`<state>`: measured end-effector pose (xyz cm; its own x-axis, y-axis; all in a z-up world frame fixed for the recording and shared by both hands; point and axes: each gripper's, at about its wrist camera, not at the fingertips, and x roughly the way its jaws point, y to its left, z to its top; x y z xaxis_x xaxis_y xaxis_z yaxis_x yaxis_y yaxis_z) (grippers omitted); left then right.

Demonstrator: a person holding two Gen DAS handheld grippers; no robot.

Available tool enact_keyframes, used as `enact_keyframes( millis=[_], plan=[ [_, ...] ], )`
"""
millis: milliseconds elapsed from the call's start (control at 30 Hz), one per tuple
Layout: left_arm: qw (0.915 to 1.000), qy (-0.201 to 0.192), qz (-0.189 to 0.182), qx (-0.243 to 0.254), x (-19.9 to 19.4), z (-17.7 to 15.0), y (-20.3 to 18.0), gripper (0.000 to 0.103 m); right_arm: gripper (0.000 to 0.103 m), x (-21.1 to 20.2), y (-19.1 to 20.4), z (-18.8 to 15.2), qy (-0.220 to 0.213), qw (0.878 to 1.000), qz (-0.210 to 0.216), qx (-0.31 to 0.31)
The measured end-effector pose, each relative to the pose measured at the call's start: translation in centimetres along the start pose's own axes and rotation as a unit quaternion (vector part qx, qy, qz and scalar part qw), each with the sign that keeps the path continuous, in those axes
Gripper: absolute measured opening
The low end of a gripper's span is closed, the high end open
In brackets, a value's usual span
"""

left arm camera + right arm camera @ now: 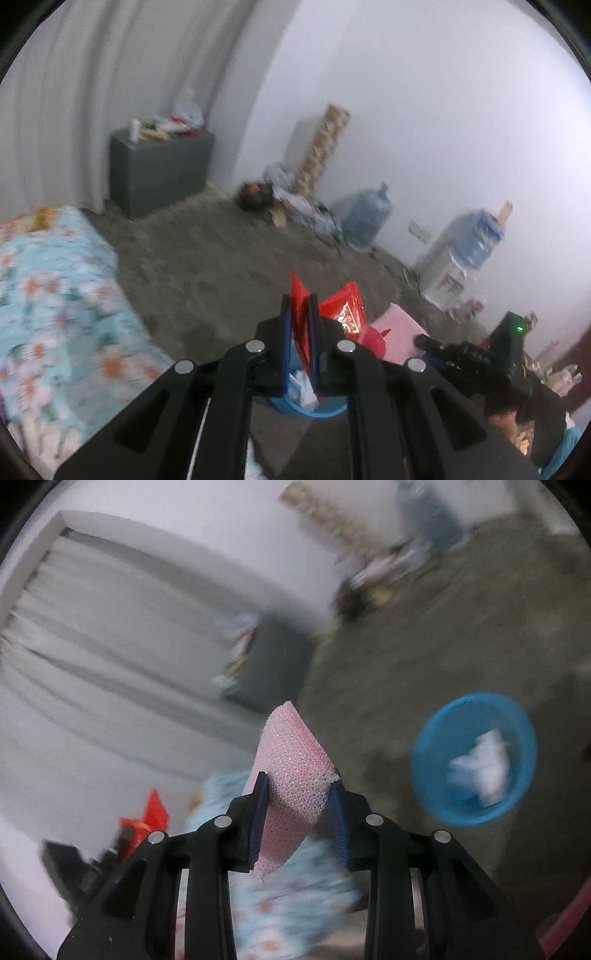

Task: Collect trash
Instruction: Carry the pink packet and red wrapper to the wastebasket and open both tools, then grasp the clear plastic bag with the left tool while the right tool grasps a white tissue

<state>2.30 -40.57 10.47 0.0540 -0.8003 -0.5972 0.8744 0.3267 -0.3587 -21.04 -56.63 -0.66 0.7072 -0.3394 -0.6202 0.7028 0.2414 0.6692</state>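
The left gripper (300,306) has its blue-padded jaws pinched almost together on a crinkly red foil snack wrapper (341,310), which sticks up between and above the fingertips and flares out to their right. Directly below it sits a round blue plastic basin (314,410), with crumpled white paper (304,387) already inside.

The right gripper (299,786) clamps a folded piece of pink mesh foam netting (291,775) at a middling gap, the netting standing up past the fingers and hanging down beneath them. From that side, the basin lies off to the right on the grey concrete floor (221,266), apart from the netting.

To the left is a bed under a pale blue floral cover (55,295). Further back, blurred, a dark grey cabinet (159,173) stands against the white curtain (74,92), its top heaped with clutter. Along the far wall are a blue water jug (365,216) and a white water dispenser (454,258).
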Motion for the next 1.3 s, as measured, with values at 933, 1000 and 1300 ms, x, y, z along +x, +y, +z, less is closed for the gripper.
enact_keyframes(
  millis=[933,1000,1300],
  plan=[
    [0.9702,0.240,0.010,0.035,24.3,-7.0,-3.2,0.050,0.070,7.7,-12.0,-1.5,-0.004,0.978,-0.210,0.020],
    [0.9753,0.217,0.013,0.040,21.2,-5.8,-3.8,0.054,0.070,7.5,-10.8,-1.4,-0.011,0.982,-0.191,0.011],
    [0.9925,0.093,0.034,0.072,2.7,-4.2,-4.1,0.081,0.077,5.6,-2.0,-2.5,-0.032,0.991,-0.079,-0.103]
  ],
)
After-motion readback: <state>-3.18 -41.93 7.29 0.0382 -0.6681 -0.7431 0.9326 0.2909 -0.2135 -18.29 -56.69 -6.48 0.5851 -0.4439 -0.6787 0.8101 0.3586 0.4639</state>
